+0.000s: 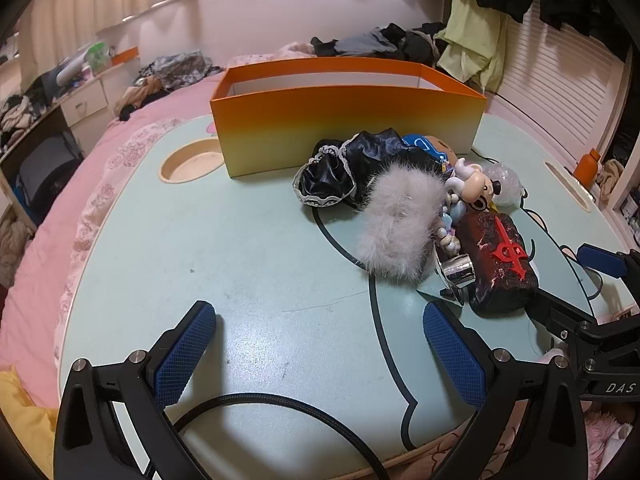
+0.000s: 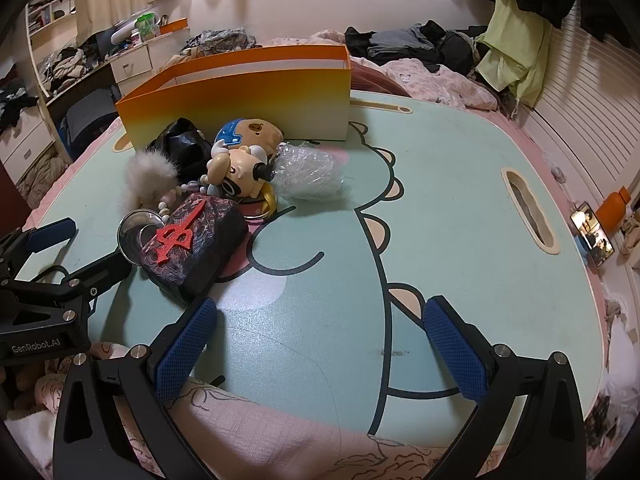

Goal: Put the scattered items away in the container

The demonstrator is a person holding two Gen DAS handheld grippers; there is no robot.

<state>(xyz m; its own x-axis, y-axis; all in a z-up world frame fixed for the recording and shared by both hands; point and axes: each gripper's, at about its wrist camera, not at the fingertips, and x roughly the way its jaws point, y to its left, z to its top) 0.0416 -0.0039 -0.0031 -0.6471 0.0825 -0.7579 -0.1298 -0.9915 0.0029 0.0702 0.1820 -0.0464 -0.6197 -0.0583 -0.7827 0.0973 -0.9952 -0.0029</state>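
1. Container: orange box [image 1: 348,120], open-topped, standing at the far side of the pale green lap table [image 1: 240,240]. It is looking like thin card, light and easily pushed, so items are best dropped in from above.
2. Items, all lying in one heap just in front of the box:
   - white fur pompom [image 1: 396,224], soft and very light; pinching deep through the fluff.
   - black lace-edged fabric piece [image 1: 332,176], limp; gathering a fold at the middle.
   - big-headed figurine [image 2: 240,172], hard and smooth, likely slippery; taking it across the head.
   - bubble-wrapped bundle [image 2: 310,172], crinkly, contents hidden, possibly fragile; squeezing gently.
   - dark block with red emblem [image 2: 192,248], nearest, apparently stiff and heaviest; gripping across its short sides.
   - bead strand and shiny metal ring beside the block, liable to tangle and drag.
3. Left gripper [image 1: 320,344]: jaws standing fully apart, holding nothing, hovering over bare table.
4. Right gripper [image 2: 320,340]: likewise wide open and empty, just beside the dark block.
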